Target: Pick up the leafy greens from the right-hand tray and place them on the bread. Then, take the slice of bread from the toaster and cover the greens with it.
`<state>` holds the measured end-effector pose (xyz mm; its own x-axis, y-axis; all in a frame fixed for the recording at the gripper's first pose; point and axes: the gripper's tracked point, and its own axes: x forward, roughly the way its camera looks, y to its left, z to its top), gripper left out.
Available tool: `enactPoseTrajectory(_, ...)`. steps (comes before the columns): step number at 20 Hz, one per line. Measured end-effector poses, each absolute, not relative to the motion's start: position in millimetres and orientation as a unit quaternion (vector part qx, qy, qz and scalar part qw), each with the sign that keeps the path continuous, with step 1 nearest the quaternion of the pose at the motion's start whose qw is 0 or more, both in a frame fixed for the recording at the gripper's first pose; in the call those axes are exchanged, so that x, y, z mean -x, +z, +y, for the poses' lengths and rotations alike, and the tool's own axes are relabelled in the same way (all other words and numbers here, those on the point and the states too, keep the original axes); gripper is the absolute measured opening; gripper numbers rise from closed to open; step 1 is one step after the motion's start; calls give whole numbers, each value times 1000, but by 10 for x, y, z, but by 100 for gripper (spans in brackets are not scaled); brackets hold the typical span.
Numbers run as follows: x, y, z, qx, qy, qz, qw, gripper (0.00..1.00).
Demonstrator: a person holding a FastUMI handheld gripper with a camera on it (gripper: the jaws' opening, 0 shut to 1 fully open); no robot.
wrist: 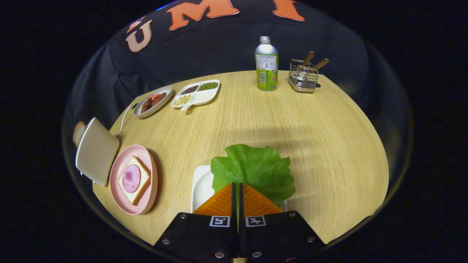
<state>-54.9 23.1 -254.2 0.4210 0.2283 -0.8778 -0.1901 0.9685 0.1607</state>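
Note:
My gripper (237, 184) is shut on the near edge of a green lettuce leaf (254, 170), its orange fingers (221, 201) pressed together with the leaf pinched between them. The leaf spreads out ahead of the fingertips, over a white tray (200, 186) just beneath it. Off to the left of the fingers, a pink plate (120, 171) carries a slice of bread (140, 191) topped with a round of ham (131, 178). Beside that plate stands a beige toaster (95, 150), and a slice of bread (78, 133) pokes out at its far side.
Far across the wooden table (329, 146) stand a green-labelled bottle (266, 65) and a wire rack with wooden-handled utensils (303, 75). At the far left lie a grey dish of sausage pieces (153, 101) and a white divided tray of beans (195, 94). A cord (124, 118) runs from the toaster.

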Motion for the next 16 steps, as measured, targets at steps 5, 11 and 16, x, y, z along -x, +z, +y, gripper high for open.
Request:
enactPoseTrajectory(5,604,-2498,325,-19,127,536,835,20)
enactPoseTrajectory(11,510,-2513,154,26,95,526,845,75)
enactPoseTrajectory(16,517,-2669,158,21,88,546,833,86)
